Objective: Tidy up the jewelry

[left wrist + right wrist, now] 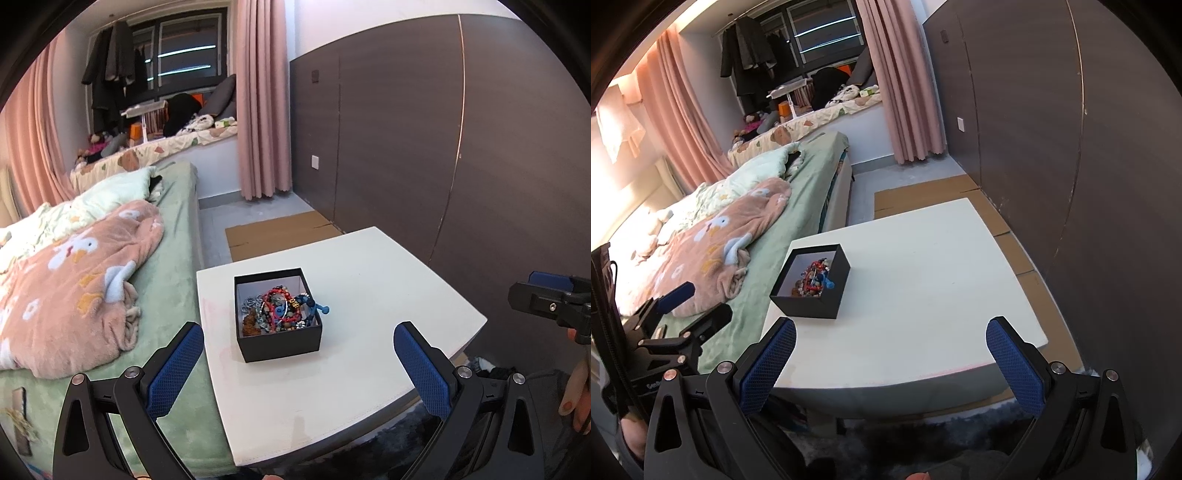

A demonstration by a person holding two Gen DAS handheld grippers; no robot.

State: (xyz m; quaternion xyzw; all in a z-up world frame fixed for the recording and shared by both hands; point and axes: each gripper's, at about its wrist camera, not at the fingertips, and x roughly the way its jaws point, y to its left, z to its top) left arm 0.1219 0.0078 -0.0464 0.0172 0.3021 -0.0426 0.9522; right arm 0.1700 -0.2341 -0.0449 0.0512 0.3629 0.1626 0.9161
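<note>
A black open box [280, 339] stands on the white table [369, 295], holding a tangle of jewelry [280, 310]: red beaded bracelets, silver chains, brown beads and a blue piece poking over the right wall. My left gripper [298, 334] hovers open just in front of the box, its blue pads empty. In the right wrist view the same box [812, 291] sits at the table's [923, 277] left side with the jewelry [816, 277] inside. My right gripper [891, 330] is open and empty above the table's near edge, right of the box. The left gripper [694, 302] shows at that view's left.
A bed [173, 258] with a green sheet and a pink blanket [74, 288] touches the table's left side. Flattened cardboard [280, 232] lies on the floor beyond the table. A dark panelled wall [443, 147] runs along the right. A hand [576, 391] shows at the right edge.
</note>
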